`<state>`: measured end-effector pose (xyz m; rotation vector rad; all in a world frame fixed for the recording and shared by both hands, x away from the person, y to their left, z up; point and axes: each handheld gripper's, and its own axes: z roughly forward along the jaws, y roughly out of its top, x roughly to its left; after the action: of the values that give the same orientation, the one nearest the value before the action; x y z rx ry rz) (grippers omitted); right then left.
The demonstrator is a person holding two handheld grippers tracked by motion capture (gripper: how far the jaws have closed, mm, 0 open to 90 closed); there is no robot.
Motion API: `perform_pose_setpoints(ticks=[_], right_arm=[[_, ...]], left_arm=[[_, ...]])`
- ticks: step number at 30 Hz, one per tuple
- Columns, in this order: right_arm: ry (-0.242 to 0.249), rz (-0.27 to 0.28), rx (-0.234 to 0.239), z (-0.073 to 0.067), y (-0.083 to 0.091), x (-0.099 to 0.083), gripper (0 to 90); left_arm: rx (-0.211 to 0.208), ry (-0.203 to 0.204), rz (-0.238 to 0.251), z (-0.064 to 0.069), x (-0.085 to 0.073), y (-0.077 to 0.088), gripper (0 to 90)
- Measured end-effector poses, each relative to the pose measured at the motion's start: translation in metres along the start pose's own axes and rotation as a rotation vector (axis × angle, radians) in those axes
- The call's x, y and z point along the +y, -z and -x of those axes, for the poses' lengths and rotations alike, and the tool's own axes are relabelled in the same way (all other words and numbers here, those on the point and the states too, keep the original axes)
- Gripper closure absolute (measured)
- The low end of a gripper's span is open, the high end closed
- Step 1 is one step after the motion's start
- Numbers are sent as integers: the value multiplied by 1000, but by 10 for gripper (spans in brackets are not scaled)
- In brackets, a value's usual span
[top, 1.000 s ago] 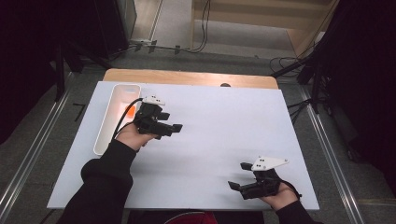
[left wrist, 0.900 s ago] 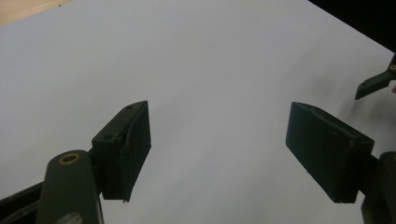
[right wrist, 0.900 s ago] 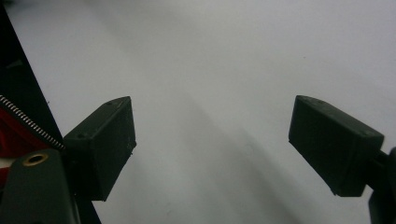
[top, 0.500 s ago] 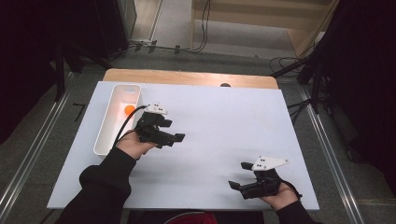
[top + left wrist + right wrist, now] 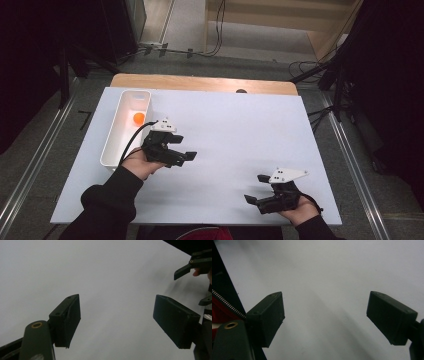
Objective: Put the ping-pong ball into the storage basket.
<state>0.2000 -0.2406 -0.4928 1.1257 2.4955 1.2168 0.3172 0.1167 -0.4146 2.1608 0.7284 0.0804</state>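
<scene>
A person works two hand-held tools over a white worktop (image 5: 230,130). The left tool (image 5: 186,157), just right of a white tray (image 5: 111,145) at the worktop's left edge, has just been opening its jaws, w/ nothing between them, pads spread over bare surface. An orange ball (image 5: 138,118) lies in the tray's far half, apart from both tools. The right tool (image 5: 257,189), near the right front corner, is released too, w/ its jaws wide & empty.
</scene>
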Motion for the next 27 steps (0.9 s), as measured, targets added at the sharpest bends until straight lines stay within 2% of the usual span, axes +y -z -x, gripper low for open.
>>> perform_pose_setpoints(ticks=[5,11,16,19,24,27], right_arm=[[-8,0,-1,0,0,0,135],[-4,1,-1,0,0,0,135],[-4,0,0,0,0,0,134],[-1,2,-1,0,0,0,134],[9,3,0,0,-1,0,135],[3,5,0,0,-1,0,135]], left_arm=[[-1,-14,14,3,-8,2,224],[-19,-7,-2,3,-16,2,199],[-24,-39,-5,7,-23,4,199],[-18,-50,13,7,-26,5,199],[-33,-56,42,10,-30,8,199],[-42,-62,26,10,-33,7,199]])
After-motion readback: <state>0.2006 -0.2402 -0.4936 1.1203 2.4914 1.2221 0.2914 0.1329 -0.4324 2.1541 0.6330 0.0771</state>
